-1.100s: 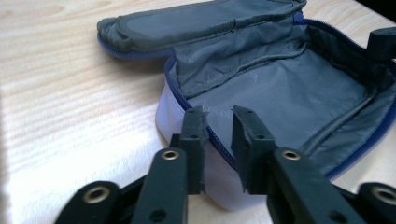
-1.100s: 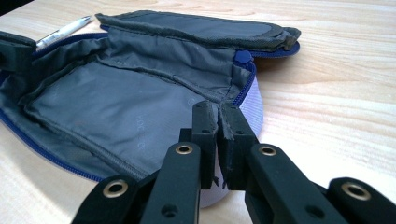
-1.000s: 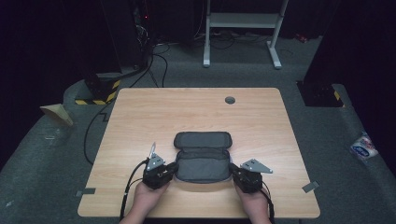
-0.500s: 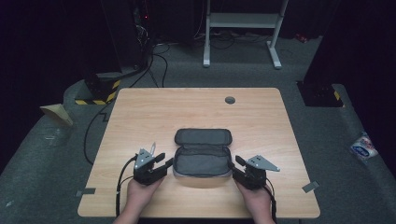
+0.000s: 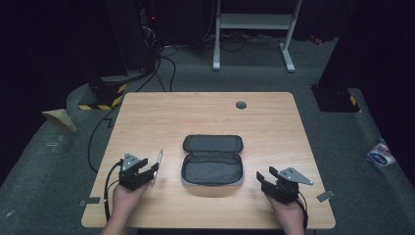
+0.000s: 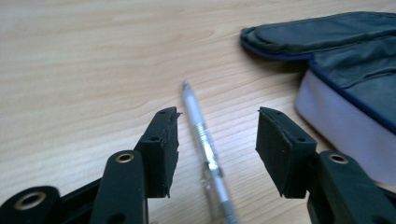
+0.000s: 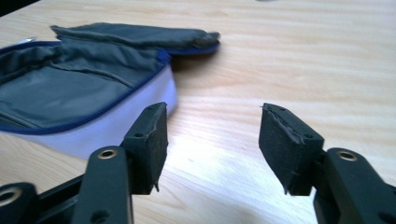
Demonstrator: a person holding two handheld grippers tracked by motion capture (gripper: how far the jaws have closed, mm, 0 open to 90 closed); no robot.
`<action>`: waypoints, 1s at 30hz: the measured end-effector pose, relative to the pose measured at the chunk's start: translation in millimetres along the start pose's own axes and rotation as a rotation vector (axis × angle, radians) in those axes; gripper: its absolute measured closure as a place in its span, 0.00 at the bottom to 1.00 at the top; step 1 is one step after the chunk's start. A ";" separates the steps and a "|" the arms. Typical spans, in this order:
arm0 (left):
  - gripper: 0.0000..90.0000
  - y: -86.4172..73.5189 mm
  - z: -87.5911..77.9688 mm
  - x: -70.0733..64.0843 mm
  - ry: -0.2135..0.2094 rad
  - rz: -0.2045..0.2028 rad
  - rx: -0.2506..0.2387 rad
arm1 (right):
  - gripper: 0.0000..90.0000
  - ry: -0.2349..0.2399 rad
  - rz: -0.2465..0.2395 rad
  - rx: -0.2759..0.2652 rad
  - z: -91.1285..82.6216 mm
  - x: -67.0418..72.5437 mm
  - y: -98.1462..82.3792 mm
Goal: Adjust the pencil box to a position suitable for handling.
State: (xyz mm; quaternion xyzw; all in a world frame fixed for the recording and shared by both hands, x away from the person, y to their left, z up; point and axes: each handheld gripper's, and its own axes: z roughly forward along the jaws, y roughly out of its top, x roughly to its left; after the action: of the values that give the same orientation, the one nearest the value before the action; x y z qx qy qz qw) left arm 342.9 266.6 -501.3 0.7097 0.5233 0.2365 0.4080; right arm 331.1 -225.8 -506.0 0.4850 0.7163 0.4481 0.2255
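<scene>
The wooden table (image 5: pixel 195 112) carried an open grey pencil case (image 5: pixel 213 160) near its middle, lid folded back toward the far edge. The left gripper (image 5: pixel 147 172) sat to the case's left, its jaws having just been opening and standing apart around a silver pen (image 6: pixel 205 149) that lay on the wood between them, untouched by either pad. The right gripper (image 5: pixel 263 180) sat to the case's right, its jaws likewise just opened, with bare wood between them.

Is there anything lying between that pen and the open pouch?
Nothing visible: bare table lies between the pen and the pouch. The left claw straddles the pen, open.
</scene>
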 end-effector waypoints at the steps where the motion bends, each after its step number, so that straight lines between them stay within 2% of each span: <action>1: 0.54 -1.6 0.5 1.1 0.018 0.008 0.004 | 0.46 -0.013 0.003 0.010 -0.2 -3.1 -1.8; 4: 0.54 -4.2 2.5 3.2 0.042 0.022 0.022 | 0.43 -0.039 -0.016 0.056 1.6 -9.0 -6.5; 7: 0.51 -5.8 6.1 5.1 0.034 0.021 0.042 | 0.39 -0.054 -0.067 0.137 7.6 -10.0 -10.4; 9: 0.51 -6.5 8.2 4.9 0.039 0.028 0.045 | 0.38 -0.053 -0.062 0.171 9.7 -9.9 -11.0; 11: 0.51 -6.9 10.5 4.6 0.051 0.033 0.056 | 0.39 -0.058 -0.059 0.179 10.7 -9.4 -10.7; 13: 0.51 -7.1 12.4 4.9 0.051 0.022 0.073 | 0.37 -0.058 -0.052 0.216 13.4 -9.7 -10.3; 17: 0.48 -6.0 14.0 4.6 0.053 0.010 0.092 | 0.36 -0.071 -0.076 0.231 16.0 -7.0 -9.6; 19: 0.47 -2.6 17.9 2.4 0.068 0.024 0.136 | 0.36 -0.076 -0.090 0.232 16.7 -6.3 -9.4; 24: 0.44 3.7 26.3 -4.5 0.055 0.045 0.163 | 0.36 -0.078 -0.089 0.233 17.3 -5.7 -9.2; 27: 0.48 7.5 34.0 -5.8 0.071 0.049 0.207 | 0.36 -0.078 -0.089 0.233 17.3 -5.6 -9.3; 30: 0.51 12.4 36.2 -6.5 0.063 0.045 0.194 | 0.36 -0.077 -0.088 0.232 17.3 -5.8 -9.2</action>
State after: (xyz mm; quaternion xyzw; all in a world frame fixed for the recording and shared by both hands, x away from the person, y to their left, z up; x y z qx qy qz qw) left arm 375.1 247.0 -510.5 0.7497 0.5403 0.2161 0.3152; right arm 342.1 -224.9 -523.1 0.4927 0.7748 0.3330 0.2147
